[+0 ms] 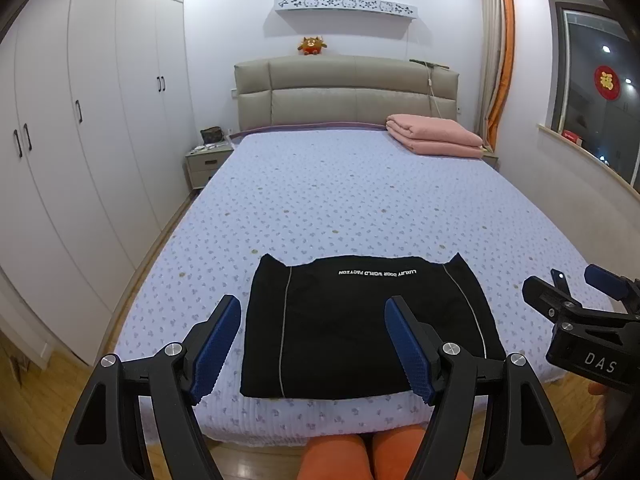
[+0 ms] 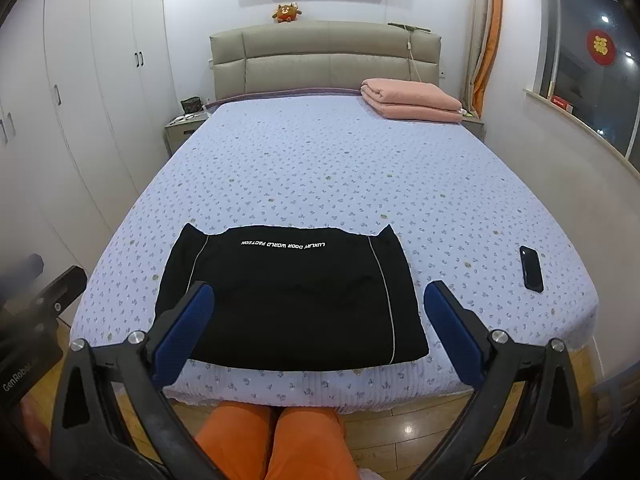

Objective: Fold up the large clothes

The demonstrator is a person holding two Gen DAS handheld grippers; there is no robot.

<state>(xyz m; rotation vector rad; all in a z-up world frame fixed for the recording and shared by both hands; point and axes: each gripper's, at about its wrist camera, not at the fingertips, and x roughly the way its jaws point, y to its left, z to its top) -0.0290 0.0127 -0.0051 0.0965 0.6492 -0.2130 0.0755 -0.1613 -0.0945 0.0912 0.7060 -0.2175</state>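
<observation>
Black folded fabric garment (image 1: 360,328) with thin pale piping and a line of white lettering is lying flat at the near edge of the lilac flower-print quilted bedspread (image 1: 360,200), filling the lower middle of both views. In the left wrist view, the left gripper (image 1: 316,344), black-framed with blue textured pads, is hovering over the garment's near left part with its jaws standing wide apart and gripping nothing. At the right edge of that same view, the right gripper (image 1: 576,280) is showing from the side. In the right wrist view, it (image 2: 320,328) is hanging above the garment's near right part, jaws likewise spread wide and empty, one pad (image 2: 184,332) over the black cloth and the other over the bedspread just beside the garment's right edge.

A black slim phone (image 2: 531,268) is lying on the bedspread at the right, well apart from the garment. A pink folded blanket (image 1: 436,136) is sitting at the upper right, near the beige padded headboard (image 1: 344,92). The person's orange-clad legs (image 2: 272,440) are showing at the bottom middle.
</observation>
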